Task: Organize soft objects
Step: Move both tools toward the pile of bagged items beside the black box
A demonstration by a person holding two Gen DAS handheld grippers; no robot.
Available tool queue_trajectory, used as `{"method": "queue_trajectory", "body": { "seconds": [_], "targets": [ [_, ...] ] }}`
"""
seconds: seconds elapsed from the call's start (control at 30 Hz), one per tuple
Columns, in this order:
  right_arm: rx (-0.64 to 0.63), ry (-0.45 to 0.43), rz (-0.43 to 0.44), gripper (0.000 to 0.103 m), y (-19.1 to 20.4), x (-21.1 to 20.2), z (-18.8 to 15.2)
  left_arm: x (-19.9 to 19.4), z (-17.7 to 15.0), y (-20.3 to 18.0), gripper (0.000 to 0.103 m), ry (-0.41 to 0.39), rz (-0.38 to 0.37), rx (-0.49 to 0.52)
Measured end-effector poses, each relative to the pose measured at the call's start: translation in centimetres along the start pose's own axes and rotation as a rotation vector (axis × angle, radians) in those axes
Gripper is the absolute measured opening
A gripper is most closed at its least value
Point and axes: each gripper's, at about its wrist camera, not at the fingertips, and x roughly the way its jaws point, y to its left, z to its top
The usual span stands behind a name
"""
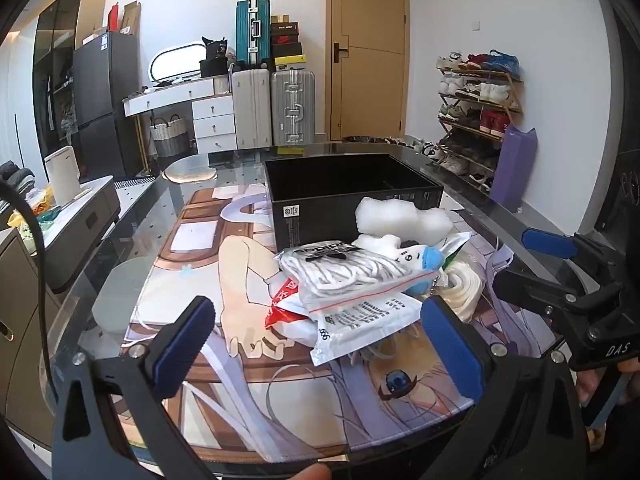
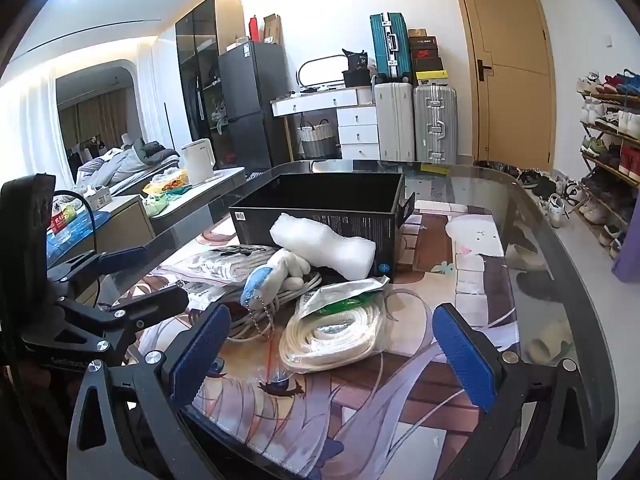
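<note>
With both grippers, left (image 1: 316, 328) and right (image 2: 332, 344), held with jaws fully spread and empty, nothing is yet stowed: the soft items (image 2: 332, 328) remain piled on the worktop (image 2: 520, 208) before the empty box (image 2: 320, 200).

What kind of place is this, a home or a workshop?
Most likely a home, perhaps a small flat: a shoe rack stands beside the door, suitcases line the wall, and a fridge stands near a bed.

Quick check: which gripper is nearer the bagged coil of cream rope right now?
Right. The right gripper is open with the bagged coil of cream rope just beyond its fingertips. The left gripper faces the zip bag of white cord; the coil lies off to its right.
</note>
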Motion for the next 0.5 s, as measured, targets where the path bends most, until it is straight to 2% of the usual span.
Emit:
{"method": "queue_trajectory", "body": {
  "seconds": [0.5],
  "targets": [
    [-0.015,0.009,-0.004,0.103,0.2,0.2,-0.1,0.8,0.1,0.9,0.103,-0.010,-0.003,-0.040]
  ]
}}
